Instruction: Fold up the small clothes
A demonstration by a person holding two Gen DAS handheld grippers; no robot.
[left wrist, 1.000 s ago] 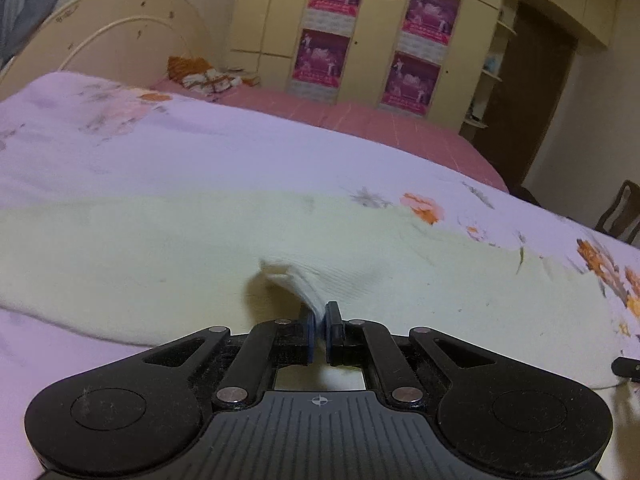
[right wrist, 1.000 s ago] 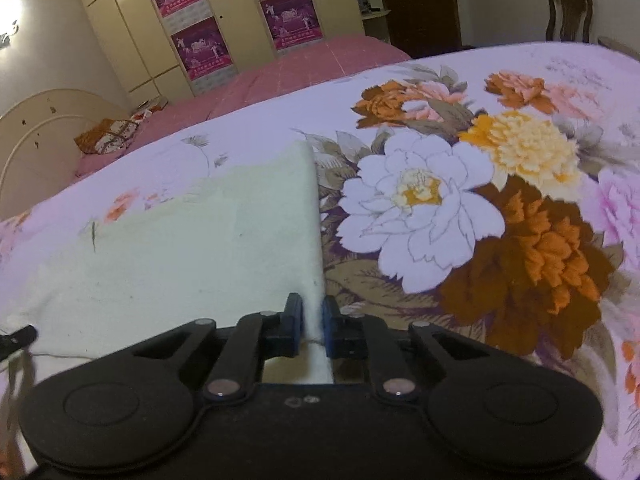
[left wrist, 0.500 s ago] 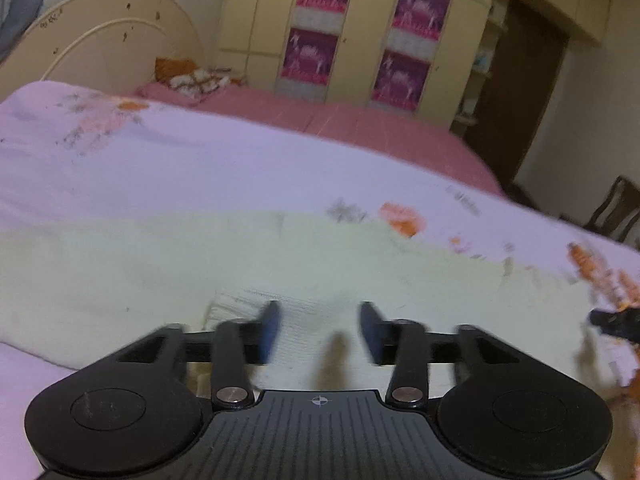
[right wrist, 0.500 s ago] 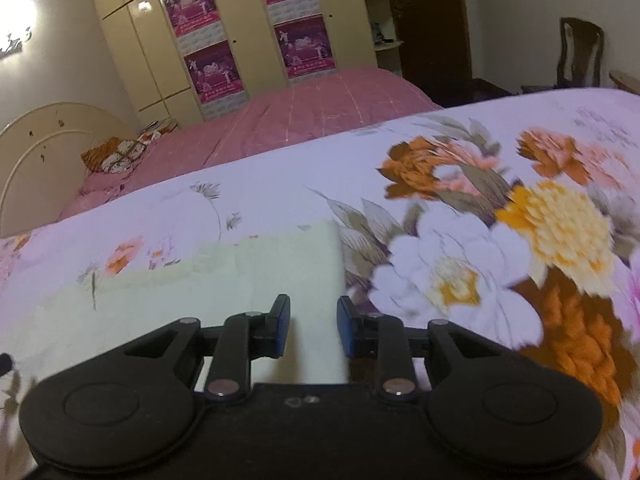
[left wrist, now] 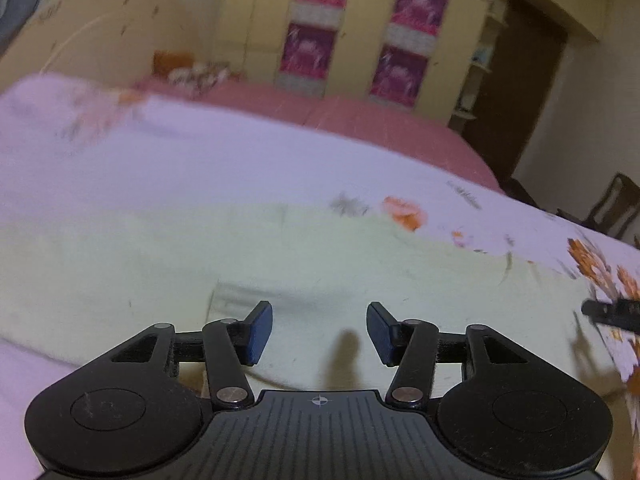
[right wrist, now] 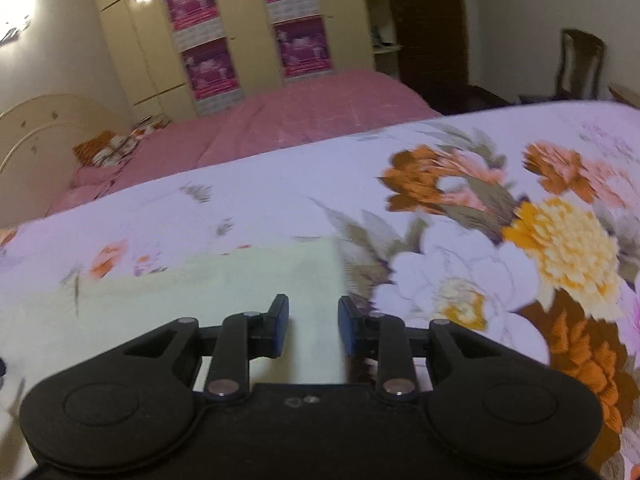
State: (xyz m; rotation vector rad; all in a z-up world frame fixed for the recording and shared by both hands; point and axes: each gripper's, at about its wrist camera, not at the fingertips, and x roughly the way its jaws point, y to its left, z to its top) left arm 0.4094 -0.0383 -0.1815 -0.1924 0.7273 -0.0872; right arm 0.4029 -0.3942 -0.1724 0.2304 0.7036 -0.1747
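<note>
Left wrist: left gripper point(left wrist: 320, 332) jaws apart over pale garment point(left wrist: 160, 264) | right wrist: right gripper point(right wrist: 313, 326) jaws apart, garment edge below, floral bedspread point(right wrist: 520, 248)

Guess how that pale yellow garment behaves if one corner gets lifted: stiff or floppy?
Probably floppy: the pale yellow garment lies flat, following the floral bedspread, with a soft fold near the left gripper. Likely light, being thin at its edge by the right gripper. It may drag, not slide.
</note>
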